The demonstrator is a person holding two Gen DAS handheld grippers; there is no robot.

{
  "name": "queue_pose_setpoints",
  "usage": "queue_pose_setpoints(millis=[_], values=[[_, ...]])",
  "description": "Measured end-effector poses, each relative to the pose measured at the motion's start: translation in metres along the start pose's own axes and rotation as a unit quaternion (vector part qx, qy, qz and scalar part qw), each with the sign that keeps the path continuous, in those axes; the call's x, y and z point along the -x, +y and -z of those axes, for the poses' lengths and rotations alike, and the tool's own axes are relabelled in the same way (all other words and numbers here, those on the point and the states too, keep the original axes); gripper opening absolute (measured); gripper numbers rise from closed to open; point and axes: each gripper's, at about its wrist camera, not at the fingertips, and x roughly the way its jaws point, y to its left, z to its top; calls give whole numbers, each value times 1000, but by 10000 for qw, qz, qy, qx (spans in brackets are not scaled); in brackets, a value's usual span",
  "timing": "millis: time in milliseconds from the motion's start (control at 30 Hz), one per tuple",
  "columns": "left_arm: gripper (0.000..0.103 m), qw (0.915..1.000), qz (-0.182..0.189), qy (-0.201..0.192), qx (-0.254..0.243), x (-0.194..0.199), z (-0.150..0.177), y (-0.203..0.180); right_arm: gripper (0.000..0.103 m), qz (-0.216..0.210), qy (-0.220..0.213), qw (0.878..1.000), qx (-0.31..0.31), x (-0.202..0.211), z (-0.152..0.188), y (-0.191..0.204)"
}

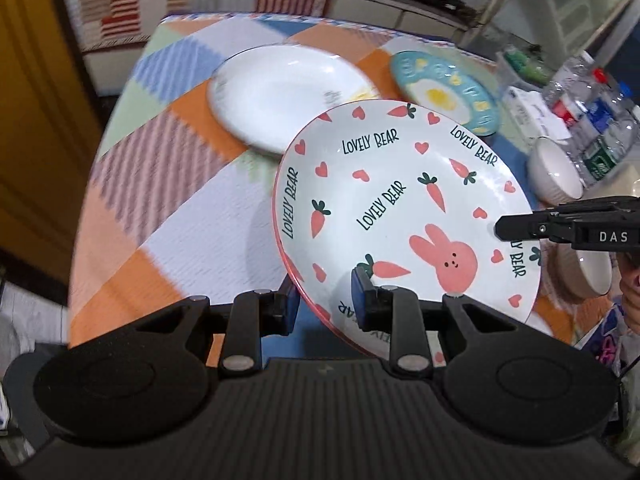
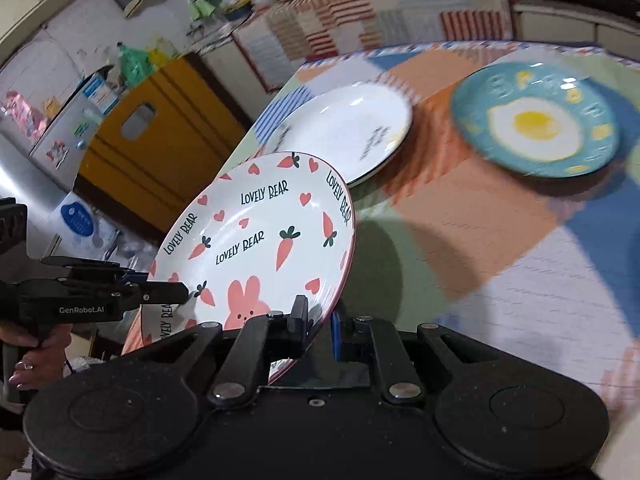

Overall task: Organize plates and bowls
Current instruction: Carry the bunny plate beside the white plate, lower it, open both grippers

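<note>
A white "Lovely Bear" plate (image 1: 400, 208) with pink bunny, carrots and hearts is held tilted above the table; it also shows in the right wrist view (image 2: 256, 240). My left gripper (image 1: 328, 300) is shut on its near rim. My right gripper (image 2: 320, 328) is shut on its opposite rim and reaches in from the right in the left wrist view (image 1: 516, 230). The left gripper shows at the left of the right wrist view (image 2: 172, 294). A plain white plate (image 1: 284, 96) (image 2: 344, 132) and a blue fried-egg plate (image 1: 444, 90) (image 2: 536, 120) lie on the table beyond.
The table has a patchwork cloth (image 1: 168, 184). Two white bowls (image 1: 556, 172) (image 1: 592, 276) sit at its right side, with plastic bottles (image 1: 592, 112) and packets behind. A yellow cabinet (image 2: 160, 136) and a fridge (image 2: 68, 128) stand to the left.
</note>
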Motion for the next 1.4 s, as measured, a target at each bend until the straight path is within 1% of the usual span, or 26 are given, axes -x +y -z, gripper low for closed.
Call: queue_pose_setpoints(millis=[167, 300, 500, 600, 733, 800, 833, 867, 900, 933, 967, 1000, 1100, 1133, 1267, 1400], values=[[25, 9997, 244, 68, -68, -26, -16, -27, 16, 312, -101, 9995, -47, 22, 0, -25], [25, 9991, 340, 197, -132, -50, -23, -43, 17, 511, -65, 9985, -159, 26, 4, -45], [25, 9979, 378, 439, -297, -84, -28, -56, 19, 740, 23, 9967, -328, 17, 15, -74], [26, 9972, 370, 542, -365, -99, -28, -60, 21, 929, 89, 9951, -319, 8, 19, -82], [27, 9971, 287, 609, -360, -111, -26, -60, 22, 1119, 159, 9935, -158, -1, 22, -80], [27, 9963, 380, 728, -270, -115, -25, -57, 25, 1332, 223, 9908, 77, -5, 23, -74], [27, 9956, 393, 806, -269, -117, -23, -58, 28, 1527, 293, 9877, 163, -10, 22, -70], [26, 9958, 356, 774, -333, -116, -21, -60, 29, 1704, 397, 9844, 175, -15, 22, -68], [26, 9960, 310, 736, -402, -113, -20, -63, 33, 1921, 493, 9800, 154, -22, 22, -65], [26, 9963, 245, 707, -421, -110, -20, -65, 37, 2034, 477, 9778, 157, -24, 22, -62], [29, 9966, 204, 680, -406, -107, -20, -66, 37, 2188, 486, 9744, 196, -27, 22, -58], [29, 9967, 200, 682, -386, -103, -21, -65, 38, 2363, 463, 9702, 283, -28, 21, -54], [31, 9972, 183, 666, -282, -90, -23, -59, 44, 2642, 375, 9625, 483, -24, 22, -39], [31, 9974, 164, 644, -269, -84, -24, -56, 45, 2663, 336, 9620, 508, -20, 21, -35], [35, 9984, 89, 530, -201, -60, -28, -46, 46, 2462, 159, 9676, 545, 2, 17, -18], [41, 9993, 3, 312, -205, -30, -31, -40, 47, 1940, -117, 9805, 307, 28, 6, 3]])
